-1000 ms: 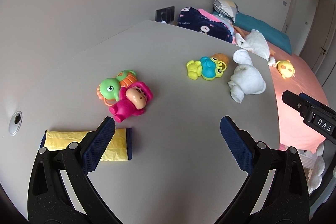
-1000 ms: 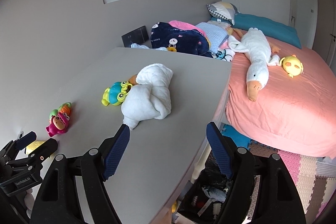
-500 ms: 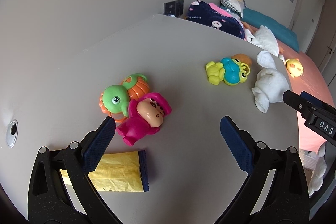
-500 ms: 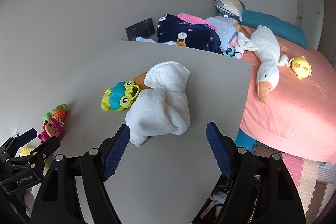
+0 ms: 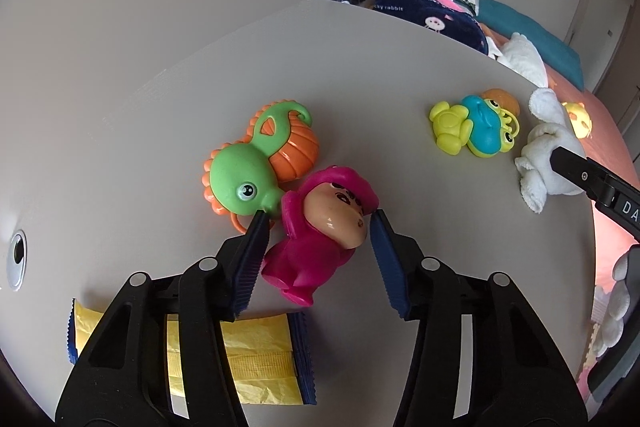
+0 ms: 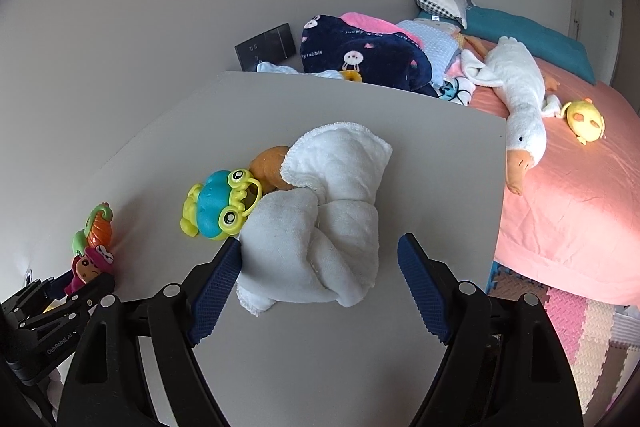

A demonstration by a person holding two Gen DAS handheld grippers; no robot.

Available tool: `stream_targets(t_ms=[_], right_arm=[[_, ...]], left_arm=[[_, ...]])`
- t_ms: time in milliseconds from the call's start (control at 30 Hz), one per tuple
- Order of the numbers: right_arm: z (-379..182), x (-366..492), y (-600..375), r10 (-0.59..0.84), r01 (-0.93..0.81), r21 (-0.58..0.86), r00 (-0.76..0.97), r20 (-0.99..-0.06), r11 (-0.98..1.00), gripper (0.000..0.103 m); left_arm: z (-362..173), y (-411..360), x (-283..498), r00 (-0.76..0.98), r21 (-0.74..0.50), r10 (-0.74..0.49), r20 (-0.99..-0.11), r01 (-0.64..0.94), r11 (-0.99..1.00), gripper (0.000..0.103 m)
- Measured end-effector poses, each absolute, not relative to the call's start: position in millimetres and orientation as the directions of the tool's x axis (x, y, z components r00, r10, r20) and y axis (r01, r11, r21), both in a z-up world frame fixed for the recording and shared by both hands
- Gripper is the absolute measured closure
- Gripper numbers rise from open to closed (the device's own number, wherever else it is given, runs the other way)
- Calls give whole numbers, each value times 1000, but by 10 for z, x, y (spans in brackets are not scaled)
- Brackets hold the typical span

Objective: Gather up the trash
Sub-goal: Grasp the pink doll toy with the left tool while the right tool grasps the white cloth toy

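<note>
Nearest the left wrist camera, a yellow wrapper (image 5: 256,359) with blue serrated ends is seen flat on the grey table (image 5: 400,75), partly hidden under the left gripper (image 5: 318,227). That gripper's jaws are spread apart around the pink figure toy (image 5: 320,239), one finger at each side, without a visible squeeze. At 11 o'clock from the pink toy, touching it, a green and orange seahorse toy (image 5: 256,167) is found. Farther, at 2 o'clock, a blue and yellow frog toy (image 5: 476,131) is seen.

In the right wrist view, the right gripper (image 6: 320,259) is held open around a white towel (image 6: 328,223), which rests against the frog toy. Beyond the table, a plush goose (image 6: 516,99) is laid on the pink bed (image 6: 580,195).
</note>
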State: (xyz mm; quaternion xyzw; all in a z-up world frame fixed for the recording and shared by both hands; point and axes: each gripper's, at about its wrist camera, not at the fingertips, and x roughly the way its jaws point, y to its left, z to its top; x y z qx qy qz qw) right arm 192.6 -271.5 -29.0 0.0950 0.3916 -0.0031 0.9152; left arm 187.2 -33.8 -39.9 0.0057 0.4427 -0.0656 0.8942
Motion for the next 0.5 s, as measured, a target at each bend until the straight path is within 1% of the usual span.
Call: stream_targets(t_ms=[200, 233, 267, 300, 400, 433, 500], right_arm=[[-372, 1982, -2703, 122, 67, 221, 663, -739, 973, 23], [-390, 1994, -2707, 134, 66, 234, 656, -743, 970, 25], [-408, 2002, -2710, 150, 61, 248, 650, -745, 967, 29], [-419, 2003, -2711, 162, 56, 259, 648, -744, 964, 36], [-388, 1969, -2694, 155, 48, 249, 666, -730, 967, 50], [-373, 1954, -2678, 148, 43, 236, 670, -727, 971, 54], [-336, 1916, -2653, 136, 33, 216, 682, -719, 976, 57]], left_arm=[[-381, -352, 1851, 607, -47, -123, -785, 139, 989, 60], [-374, -361, 1842, 607, -49, -129, -784, 146, 988, 61], [-367, -372, 1838, 607, -50, -134, -783, 153, 987, 62], [-362, -382, 1835, 608, -48, -136, -782, 158, 986, 64], [-356, -390, 1824, 610, -45, -135, -780, 162, 986, 64], [-354, -387, 1822, 609, -47, -138, -781, 163, 986, 64], [-349, -380, 1828, 609, -51, -140, -781, 162, 986, 64]])
